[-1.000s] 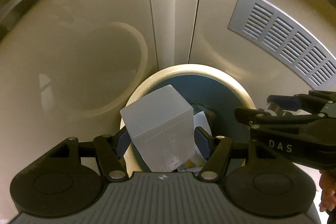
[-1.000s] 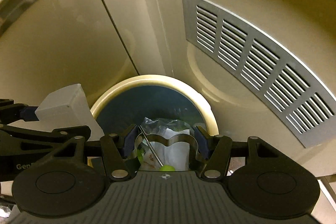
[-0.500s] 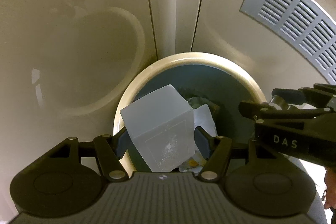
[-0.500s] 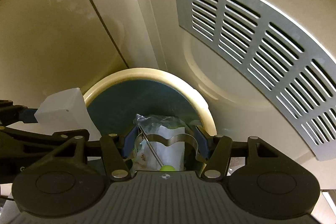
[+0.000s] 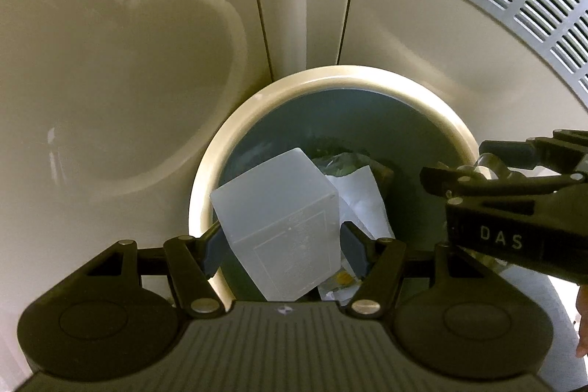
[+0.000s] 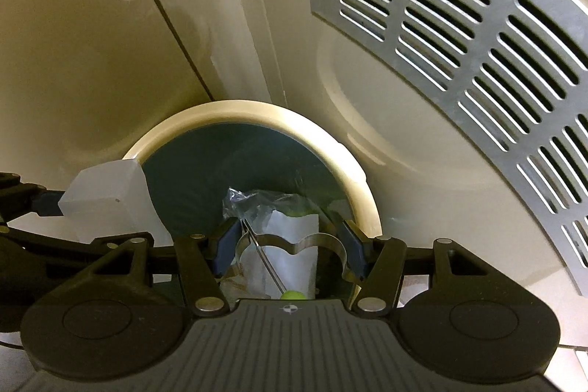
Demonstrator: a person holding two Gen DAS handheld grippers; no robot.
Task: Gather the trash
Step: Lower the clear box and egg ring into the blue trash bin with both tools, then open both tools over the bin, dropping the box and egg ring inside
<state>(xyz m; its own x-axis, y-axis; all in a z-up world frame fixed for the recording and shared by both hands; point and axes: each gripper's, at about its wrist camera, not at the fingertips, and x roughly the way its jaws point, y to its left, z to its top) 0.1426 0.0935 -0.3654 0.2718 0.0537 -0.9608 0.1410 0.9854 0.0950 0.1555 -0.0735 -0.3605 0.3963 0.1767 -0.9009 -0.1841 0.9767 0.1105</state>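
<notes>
Beige cabinet panels (image 5: 147, 24) with a slotted metal vent (image 6: 459, 35) back the round bin (image 5: 205, 186). Over its mouth, left gripper (image 5: 281, 247) pinches a translucent box (image 5: 279, 223); right gripper (image 6: 290, 247) clamps a wavy metal cutter (image 6: 294, 241) above bagged litter (image 6: 272, 208).

Beige cabinet panels (image 5: 128, 24), grey vent grille (image 6: 477, 61)

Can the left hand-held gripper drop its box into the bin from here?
Probably yes. The left hand-held gripper holds the box over the open bin, and only low trash lies beneath.
</notes>
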